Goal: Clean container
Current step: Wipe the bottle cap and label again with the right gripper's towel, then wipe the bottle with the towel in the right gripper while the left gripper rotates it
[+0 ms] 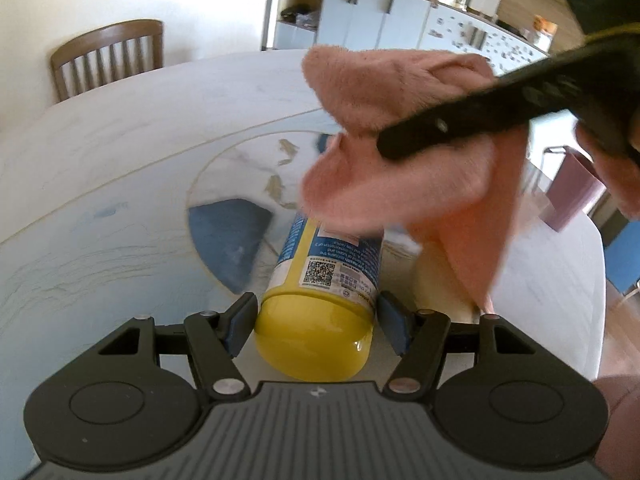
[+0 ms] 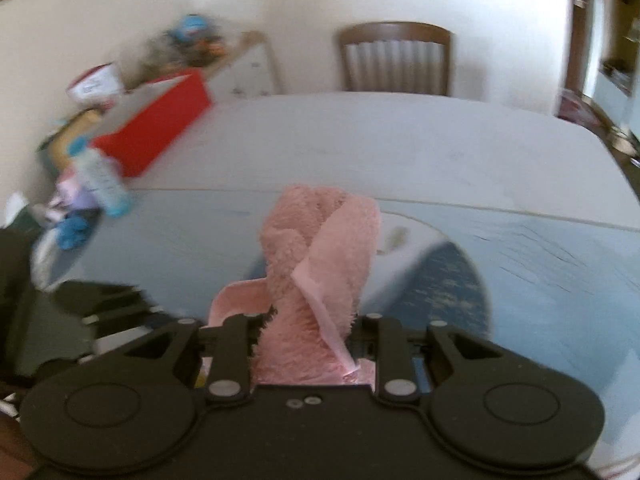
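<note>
The left gripper [image 1: 316, 326] squeezes the yellow bottle [image 1: 320, 300] over the table [image 1: 120, 140], the right gripper [image 2: 306, 336] pinches the pink cloth [image 2: 316, 264] at twelve o'clock, hiding the bottle's far end.

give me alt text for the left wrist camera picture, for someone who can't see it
The left gripper clamps a yellow container with a blue label, lying along its fingers over a pale table. Above it, the right gripper holds a pink cloth that hangs over the container's far end. A wooden chair and white cabinets stand behind.
</note>
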The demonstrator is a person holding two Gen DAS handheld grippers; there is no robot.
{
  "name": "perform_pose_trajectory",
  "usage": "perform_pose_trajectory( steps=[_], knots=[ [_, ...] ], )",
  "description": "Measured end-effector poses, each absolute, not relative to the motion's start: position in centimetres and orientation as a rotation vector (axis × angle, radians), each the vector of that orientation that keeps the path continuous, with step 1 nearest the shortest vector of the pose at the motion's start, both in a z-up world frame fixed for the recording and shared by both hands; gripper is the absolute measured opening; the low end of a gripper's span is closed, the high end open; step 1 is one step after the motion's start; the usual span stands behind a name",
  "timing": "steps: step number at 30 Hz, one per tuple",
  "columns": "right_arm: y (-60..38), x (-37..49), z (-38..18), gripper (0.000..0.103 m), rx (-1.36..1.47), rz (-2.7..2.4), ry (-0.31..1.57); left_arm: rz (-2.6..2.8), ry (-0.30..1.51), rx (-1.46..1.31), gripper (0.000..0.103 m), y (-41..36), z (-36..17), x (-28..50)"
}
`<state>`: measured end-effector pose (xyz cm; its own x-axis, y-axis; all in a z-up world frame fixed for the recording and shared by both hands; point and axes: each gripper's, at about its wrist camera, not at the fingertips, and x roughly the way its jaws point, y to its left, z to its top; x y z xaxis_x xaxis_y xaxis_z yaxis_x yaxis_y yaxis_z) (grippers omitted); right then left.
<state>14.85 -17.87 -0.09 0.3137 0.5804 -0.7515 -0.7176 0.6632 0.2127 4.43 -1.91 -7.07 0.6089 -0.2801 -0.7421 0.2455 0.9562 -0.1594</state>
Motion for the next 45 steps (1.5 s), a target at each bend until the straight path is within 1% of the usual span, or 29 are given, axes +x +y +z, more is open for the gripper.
perform_pose_trajectory(
  steps=[5, 10, 22, 32, 36, 37, 45],
  knots=[
    [-14.7, 12.1, -0.9, 0.024, -0.225, 1.012, 0.951, -0.284, 0.863, -0.059, 0.065, -1.4, -7.0, 4.6],
    [-13.3, 11.6, -2.2, 0.025, -0.237, 1.035, 1.005, -0.281, 0.858, -0.037, 0.065, -1.7, -6.8, 4.4],
    [-15.2, 14.5, -2.8, 0.025, -0.245, 0.905, 0.987, -0.28, 0.855, -0.067, 0.065, -1.3, -7.0, 4.5],
    [-16.8, 16.3, -3.7, 0.026, -0.155, 0.861, 1.008, -0.283, 0.863, -0.089, 0.064, -0.8, -7.5, 4.5],
    [-17.1, 16.6, -4.7, 0.025, -0.318, 0.732, 1.003, -0.278, 0.869, -0.106, 0.063, -0.5, -7.6, 4.4],
    [-17.5, 16.7, -4.8, 0.025, -0.317, 0.721, 1.007, -0.277, 0.874, -0.123, 0.063, -0.2, -7.6, 4.4],
    [-17.9, 15.2, -1.3, 0.025, -0.246, 0.879, 0.948, -0.271, 0.913, -0.276, 0.063, 1.5, -8.1, 5.0]
  ],
)
